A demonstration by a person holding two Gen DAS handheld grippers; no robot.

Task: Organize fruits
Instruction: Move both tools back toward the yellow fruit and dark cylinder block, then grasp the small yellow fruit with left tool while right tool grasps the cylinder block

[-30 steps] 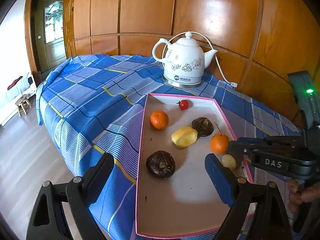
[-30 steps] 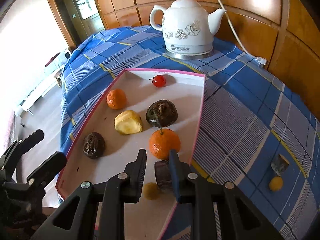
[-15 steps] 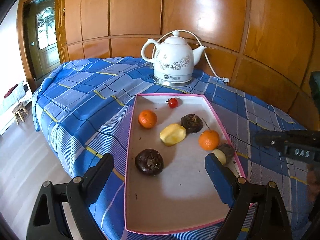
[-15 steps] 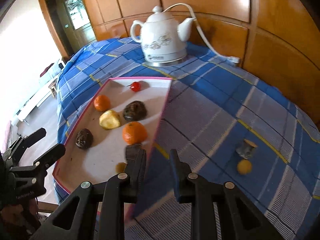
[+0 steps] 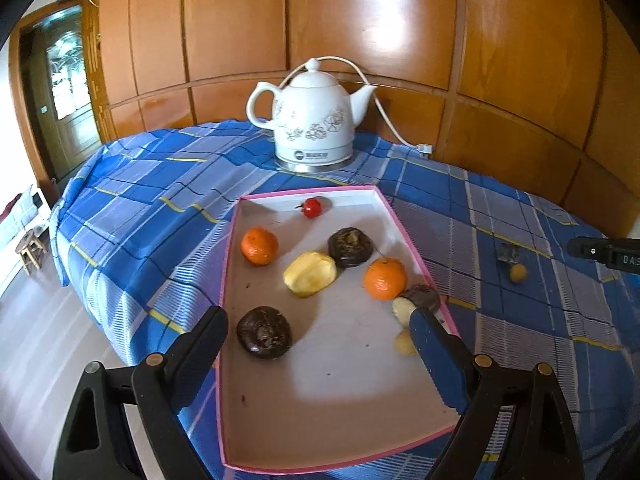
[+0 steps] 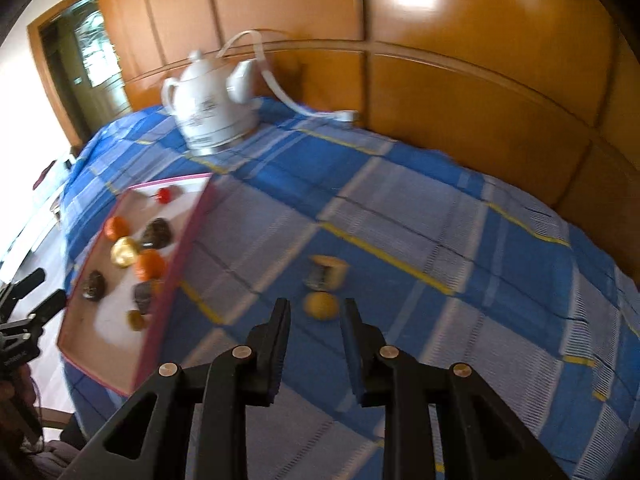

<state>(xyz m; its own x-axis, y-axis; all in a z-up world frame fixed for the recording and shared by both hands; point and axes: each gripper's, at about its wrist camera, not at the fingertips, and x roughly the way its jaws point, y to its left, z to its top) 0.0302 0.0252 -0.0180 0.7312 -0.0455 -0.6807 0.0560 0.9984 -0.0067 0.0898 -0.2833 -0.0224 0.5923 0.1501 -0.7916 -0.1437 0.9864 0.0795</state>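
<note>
Fruit tray, pink-rimmed and white-floored, is seen ahead of the left gripper, whose jaws are spread wide with nothing between them. Just beyond the left fingertip a dark round fruit is seen on the tray floor. Farther ahead and slightly right of it, a mandarin and a yellow fruit are seen, with a small red cherry tomato near the far rim. To the right of these a second dark fruit and a stemmed mandarin are seen, the latter just beside a dark piece at the right rim. Two small pale fruits are partly hidden by the right fingertip of this gripper. Beyond the tray a white kettle is set on the blue plaid cloth.

In the blurred right wrist view, the tray lies well to the left of the right gripper, and the left gripper is seen beyond its near left corner. The right gripper's jaws are parted and hold nothing. A small yellow fruit lies on the cloth just ahead of the gap between the fingertips, untouched. Just beyond it a small cut stump-like piece is seen, nearly touching the fruit.
</note>
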